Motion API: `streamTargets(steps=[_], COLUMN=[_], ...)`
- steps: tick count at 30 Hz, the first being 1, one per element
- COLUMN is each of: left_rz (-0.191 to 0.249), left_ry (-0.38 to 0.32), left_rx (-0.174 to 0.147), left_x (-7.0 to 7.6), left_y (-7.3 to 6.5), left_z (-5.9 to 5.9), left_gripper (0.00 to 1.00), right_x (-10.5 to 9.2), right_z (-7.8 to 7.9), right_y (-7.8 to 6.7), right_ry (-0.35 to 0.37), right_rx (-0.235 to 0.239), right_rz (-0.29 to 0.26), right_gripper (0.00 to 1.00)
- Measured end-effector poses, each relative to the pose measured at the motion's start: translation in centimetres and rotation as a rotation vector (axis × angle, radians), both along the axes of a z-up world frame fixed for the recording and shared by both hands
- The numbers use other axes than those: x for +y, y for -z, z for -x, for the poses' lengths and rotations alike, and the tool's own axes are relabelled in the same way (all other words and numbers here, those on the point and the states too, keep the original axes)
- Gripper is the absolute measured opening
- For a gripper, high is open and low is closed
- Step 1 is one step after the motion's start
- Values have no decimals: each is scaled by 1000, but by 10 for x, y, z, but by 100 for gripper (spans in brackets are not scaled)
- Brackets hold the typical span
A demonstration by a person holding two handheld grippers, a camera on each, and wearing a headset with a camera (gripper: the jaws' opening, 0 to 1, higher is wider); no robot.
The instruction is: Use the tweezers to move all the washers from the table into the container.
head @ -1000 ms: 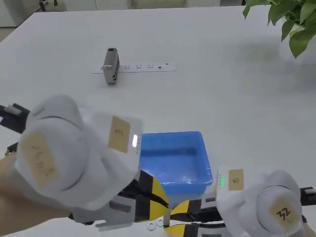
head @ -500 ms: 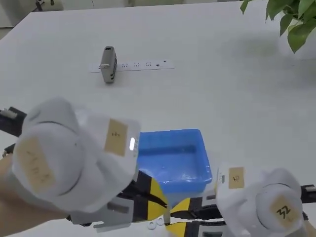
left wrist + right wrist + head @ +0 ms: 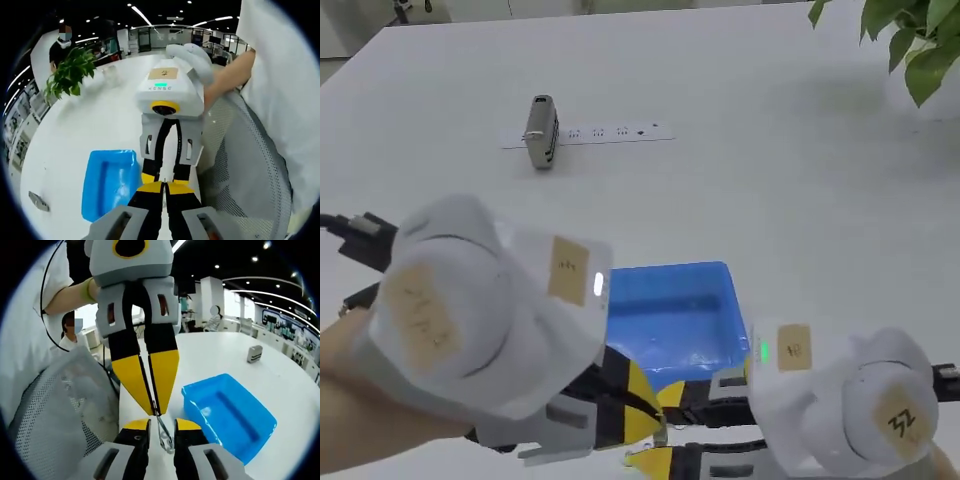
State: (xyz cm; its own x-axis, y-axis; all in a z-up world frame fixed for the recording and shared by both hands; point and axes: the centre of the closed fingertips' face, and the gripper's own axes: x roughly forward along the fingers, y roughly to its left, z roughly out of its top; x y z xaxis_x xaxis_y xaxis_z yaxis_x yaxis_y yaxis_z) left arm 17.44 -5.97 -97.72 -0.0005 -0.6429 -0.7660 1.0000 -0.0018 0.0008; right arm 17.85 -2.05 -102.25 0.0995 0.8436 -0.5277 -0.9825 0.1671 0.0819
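Right tool (image 3: 162, 426): jaws flank slim metal tweezers (image 3: 164, 436), clamping unclear. Left tool (image 3: 155, 407) opposite, closed on their tip. Blue plastic rectangular container (image 3: 212, 432) just beside both tools on white bench (image 3: 770, 180); washers unresolved, so transfer looks unstarted.

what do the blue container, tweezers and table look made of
Blue container: likely plastic, glossy and slightly translucent, with a moulded rounded rim.
Tweezers: thin, silvery and shiny, so probably metal.
Table: smooth matte white top, perhaps laminate; the pictures leave it open.
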Motion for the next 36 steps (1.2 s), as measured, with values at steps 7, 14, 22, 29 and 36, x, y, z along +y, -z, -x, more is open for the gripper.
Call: streamTargets(steps=[7, 14, 22, 29, 36], left_rz=[111, 309, 395, 392, 547], left_ry=[-149, -427, -758, -897, -1063], left_rx=[60, 62, -69, -114, -192], left_x=[-2, 20, 76, 95, 114], left_y=[-2, -18, -27, -13, -24], left_z=[-3, -9, -8, -3, -16], left_gripper=[0, 23, 48, 74, 90], right_x=[-4, -3, 1, -7, -20], right_z=[-4, -12, -15, -20, -34], right_y=[5, 4, 4, -7, -26], right_ry=[12, 99, 131, 187, 271], right_rx=[6, 74, 93, 199, 295], right_rz=[29, -32, -48, -133, -239], right_gripper=[3, 3, 2, 2, 2])
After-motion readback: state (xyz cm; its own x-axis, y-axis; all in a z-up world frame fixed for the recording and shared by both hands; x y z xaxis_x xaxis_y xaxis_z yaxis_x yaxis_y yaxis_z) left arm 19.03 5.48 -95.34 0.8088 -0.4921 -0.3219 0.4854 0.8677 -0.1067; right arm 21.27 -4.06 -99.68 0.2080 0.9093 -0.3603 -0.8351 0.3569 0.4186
